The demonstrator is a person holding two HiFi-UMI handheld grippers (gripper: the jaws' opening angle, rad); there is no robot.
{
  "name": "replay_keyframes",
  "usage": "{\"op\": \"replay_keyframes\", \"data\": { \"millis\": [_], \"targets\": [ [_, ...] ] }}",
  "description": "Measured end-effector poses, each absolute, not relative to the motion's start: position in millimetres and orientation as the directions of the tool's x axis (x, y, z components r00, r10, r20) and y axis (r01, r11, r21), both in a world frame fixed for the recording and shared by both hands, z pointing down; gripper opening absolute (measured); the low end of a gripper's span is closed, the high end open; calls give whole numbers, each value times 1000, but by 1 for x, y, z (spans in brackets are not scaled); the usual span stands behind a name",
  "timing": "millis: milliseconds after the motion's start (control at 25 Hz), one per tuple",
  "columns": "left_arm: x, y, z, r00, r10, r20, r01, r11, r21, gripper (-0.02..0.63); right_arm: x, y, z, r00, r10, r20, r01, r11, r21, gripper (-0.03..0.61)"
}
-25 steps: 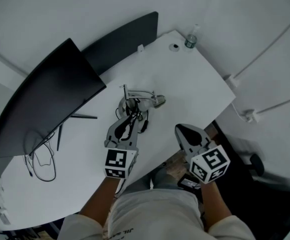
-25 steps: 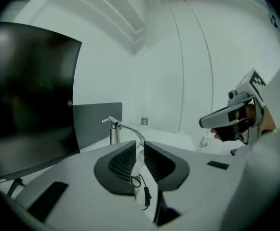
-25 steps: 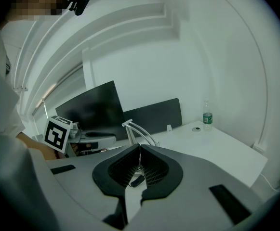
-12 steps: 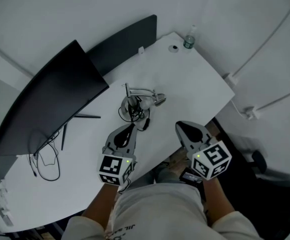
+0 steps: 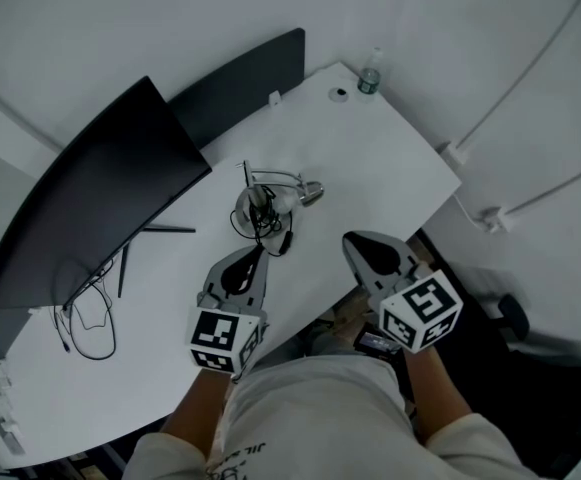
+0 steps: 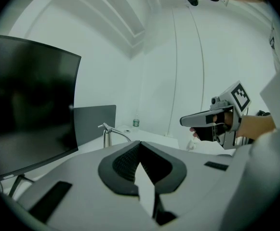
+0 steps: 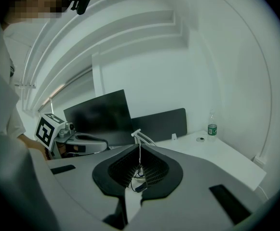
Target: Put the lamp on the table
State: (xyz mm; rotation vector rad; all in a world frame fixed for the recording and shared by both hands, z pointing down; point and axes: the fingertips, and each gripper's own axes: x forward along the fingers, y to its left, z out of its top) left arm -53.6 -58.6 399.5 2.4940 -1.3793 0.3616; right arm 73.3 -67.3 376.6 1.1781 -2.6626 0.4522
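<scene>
On the white tabletop [image 5: 370,158], between the dark monitor [image 5: 100,198] and the near edge: one small desk lamp [image 5: 270,203], standing on its round base. Its thin arm and head reach to the right in the head view, so its long axis runs roughly across the person's front. A tangle of dark cable [image 5: 273,236] lies against the base on the near side.

Left claw [image 5: 257,252]: jaws fully together, nothing held. The lamp lies straight ahead of its tips, close by but apart.

Right claw [image 5: 354,240]: tips together, empty. The lamp lies ahead and off to its left, farther away.

Nearer hand: the left.

Status, as judged: the lamp is already set down. Any further handling would suit the left claw, entering at the base.

Also present: one bottle [image 5: 370,73] at the far corner.
</scene>
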Motion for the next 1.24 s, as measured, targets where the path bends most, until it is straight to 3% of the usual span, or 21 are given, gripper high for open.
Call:
{"op": "replay_keyframes", "data": {
  "millis": [1240],
  "targets": [
    [-48,-53,397,499,-788,360,-862,-496,109,3,71,-56,377,-685,-656,317,-724,663,-190,31]
  ]
}}
